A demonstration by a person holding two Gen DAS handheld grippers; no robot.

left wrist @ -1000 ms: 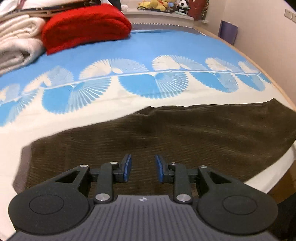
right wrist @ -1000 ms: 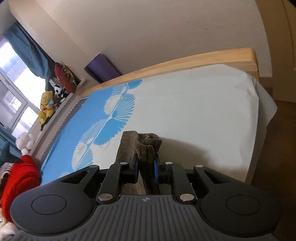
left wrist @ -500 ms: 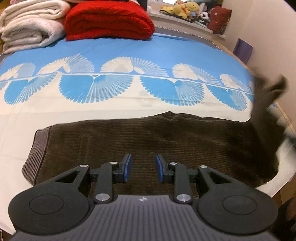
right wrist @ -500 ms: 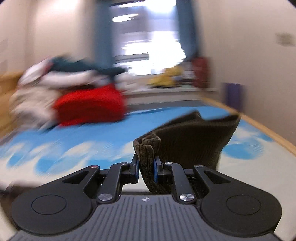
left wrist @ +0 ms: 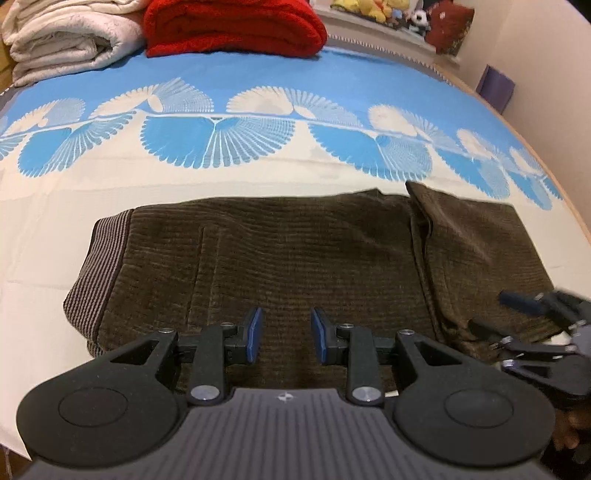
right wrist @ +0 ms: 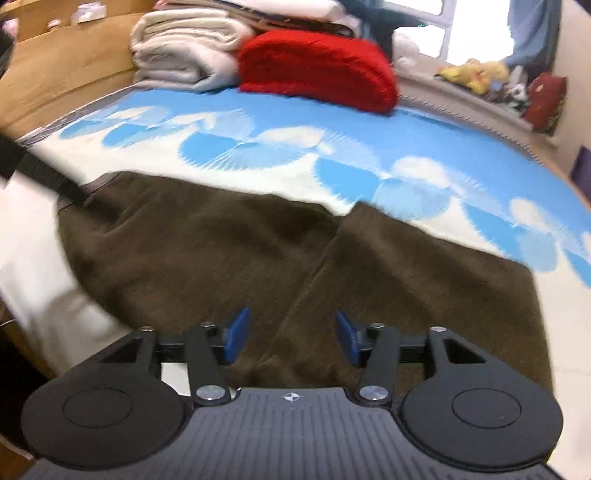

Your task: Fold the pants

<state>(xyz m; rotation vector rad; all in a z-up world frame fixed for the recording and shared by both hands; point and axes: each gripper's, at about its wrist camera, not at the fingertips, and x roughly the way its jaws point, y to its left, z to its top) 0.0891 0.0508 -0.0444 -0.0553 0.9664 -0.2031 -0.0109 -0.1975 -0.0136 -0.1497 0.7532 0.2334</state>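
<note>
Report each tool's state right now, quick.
Left tool: open, holding nothing, above the brown pants.
Right tool: open, holding nothing, above the pants' folded-over leg end.

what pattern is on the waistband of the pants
Fine dark-and-light stripes on the waistband, unlike the plain brown ribbed pants; clearest in the left wrist view.

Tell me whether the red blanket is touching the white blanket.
Touching. In the left wrist view the red blanket presses against the white blanket with no sheet visible between them; the right wrist view shows the same.
</note>
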